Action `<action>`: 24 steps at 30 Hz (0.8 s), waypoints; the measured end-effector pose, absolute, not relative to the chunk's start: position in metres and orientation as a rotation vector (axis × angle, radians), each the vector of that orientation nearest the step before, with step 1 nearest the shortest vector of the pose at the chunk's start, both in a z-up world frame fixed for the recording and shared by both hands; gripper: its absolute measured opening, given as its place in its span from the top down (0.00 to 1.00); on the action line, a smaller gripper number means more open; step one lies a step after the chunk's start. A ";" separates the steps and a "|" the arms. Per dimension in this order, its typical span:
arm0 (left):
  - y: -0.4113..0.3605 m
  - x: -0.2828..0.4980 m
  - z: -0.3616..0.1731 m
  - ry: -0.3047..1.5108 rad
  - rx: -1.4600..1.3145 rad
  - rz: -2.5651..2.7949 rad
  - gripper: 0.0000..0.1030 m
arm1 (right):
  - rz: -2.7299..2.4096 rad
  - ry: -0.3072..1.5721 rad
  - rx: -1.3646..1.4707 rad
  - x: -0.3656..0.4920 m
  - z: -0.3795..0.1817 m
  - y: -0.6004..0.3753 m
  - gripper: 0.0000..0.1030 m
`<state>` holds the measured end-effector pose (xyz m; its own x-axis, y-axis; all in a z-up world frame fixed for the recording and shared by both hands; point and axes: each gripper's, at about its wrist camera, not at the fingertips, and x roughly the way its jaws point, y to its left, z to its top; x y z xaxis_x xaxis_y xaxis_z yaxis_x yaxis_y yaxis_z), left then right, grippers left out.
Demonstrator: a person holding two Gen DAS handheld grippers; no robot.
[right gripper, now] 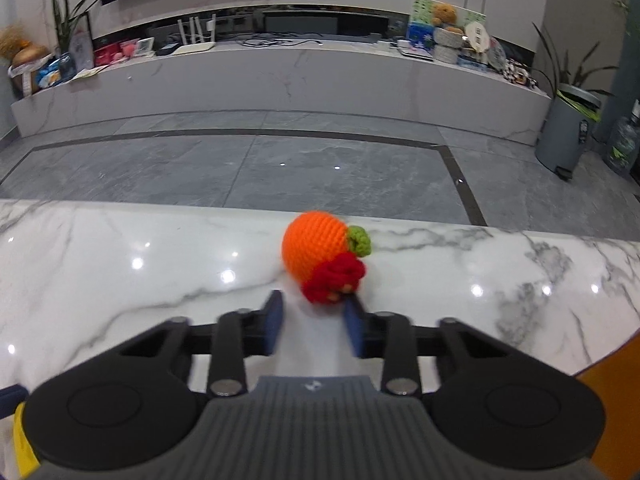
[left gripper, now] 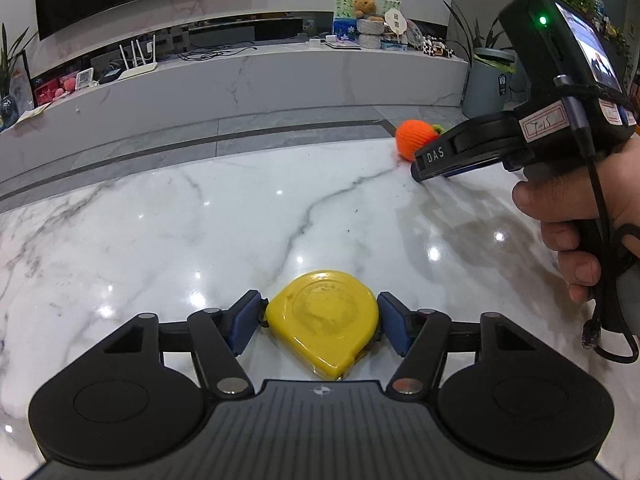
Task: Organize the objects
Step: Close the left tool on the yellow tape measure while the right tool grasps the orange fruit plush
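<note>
Two objects on the marble worktop (left gripper: 160,220), one taken in each set of jaws.

The yellow tape measure (left gripper: 324,320) is clamped flat by the left gripper (left gripper: 320,322). The right gripper (right gripper: 314,318) is seen parted, its pad touching only the crochet orange (right gripper: 314,246) near the far edge; the ball could be nudged off.
</note>
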<state>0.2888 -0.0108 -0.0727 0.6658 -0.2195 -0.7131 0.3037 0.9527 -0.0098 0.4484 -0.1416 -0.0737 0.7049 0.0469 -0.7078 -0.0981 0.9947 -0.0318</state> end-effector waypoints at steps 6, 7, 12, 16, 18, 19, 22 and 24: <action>-0.005 0.280 -0.072 0.787 0.115 -0.296 0.28 | 0.116 0.771 -0.074 0.429 -0.075 -0.140 0.96; -0.003 0.276 -0.072 0.787 0.111 -0.295 0.28 | 0.123 0.767 -0.067 0.423 -0.075 -0.142 0.97; 0.006 0.250 -0.072 0.775 0.108 -0.295 0.28 | 0.179 0.755 -0.043 0.392 -0.077 -0.146 1.00; 0.009 0.241 -0.071 0.774 0.107 -0.295 0.28 | 0.221 0.745 -0.046 0.378 -0.075 -0.143 0.66; 0.010 0.241 -0.071 0.777 0.103 -0.292 0.28 | 0.195 0.673 -0.057 0.374 -0.069 -0.141 0.32; 0.011 0.240 -0.071 0.778 0.104 -0.291 0.28 | 0.184 0.631 -0.057 0.375 -0.063 -0.141 0.28; 0.013 0.237 -0.072 0.781 0.105 -0.291 0.28 | 0.160 0.607 -0.024 0.392 -0.053 -0.141 0.28; 0.015 0.237 -0.072 0.783 0.102 -0.291 0.28 | 0.107 0.619 -0.021 0.408 -0.051 -0.140 0.29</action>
